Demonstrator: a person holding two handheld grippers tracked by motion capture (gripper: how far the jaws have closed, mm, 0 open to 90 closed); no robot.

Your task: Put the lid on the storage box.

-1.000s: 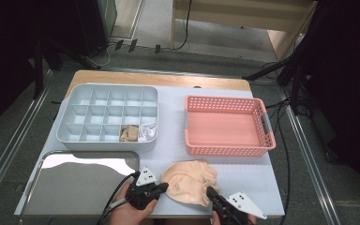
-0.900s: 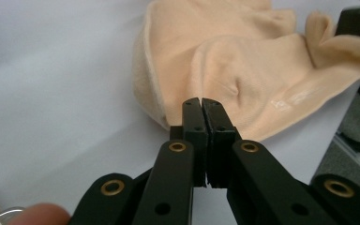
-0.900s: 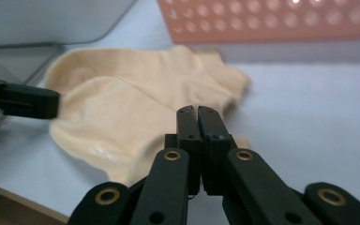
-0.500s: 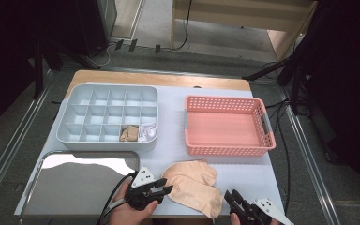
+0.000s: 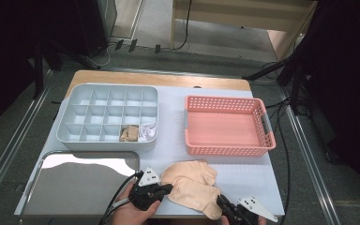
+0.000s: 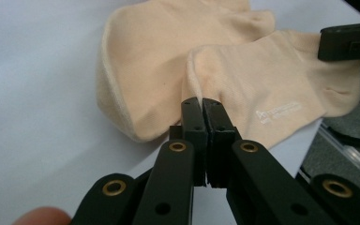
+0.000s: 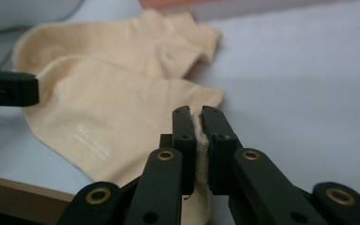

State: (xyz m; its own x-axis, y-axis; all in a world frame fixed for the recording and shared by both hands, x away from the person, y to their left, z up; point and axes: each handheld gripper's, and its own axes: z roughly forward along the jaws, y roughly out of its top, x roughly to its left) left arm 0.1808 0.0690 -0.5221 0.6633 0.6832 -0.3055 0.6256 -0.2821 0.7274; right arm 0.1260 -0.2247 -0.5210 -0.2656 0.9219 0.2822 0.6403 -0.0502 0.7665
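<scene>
Two beige socks lie overlapped near the table's front edge, the near sock (image 5: 194, 197) partly over the far sock (image 5: 190, 171). My left gripper (image 5: 168, 188) has just closed its jaws; in the left gripper view (image 6: 200, 101) they meet on the toe edge of the near sock (image 6: 272, 93), with the far sock (image 6: 145, 61) behind. My right gripper (image 5: 220, 202) has also just closed. In the right gripper view (image 7: 196, 110), the cuff of the near sock (image 7: 112, 112) shows pinched between the pads.
A grey compartment tray (image 5: 75, 138) stands at the back left with a beige bundle (image 5: 130, 133) and a white bundle (image 5: 147, 131) in its near right cells. A pink basket (image 5: 227, 151) sits at the right. A shiny metal tray (image 5: 75, 187) lies front left.
Half a second ago my right gripper sat farther right, off the sock; now it is back at the sock's right end. The near sock lies flatter and more stretched between the grippers.
</scene>
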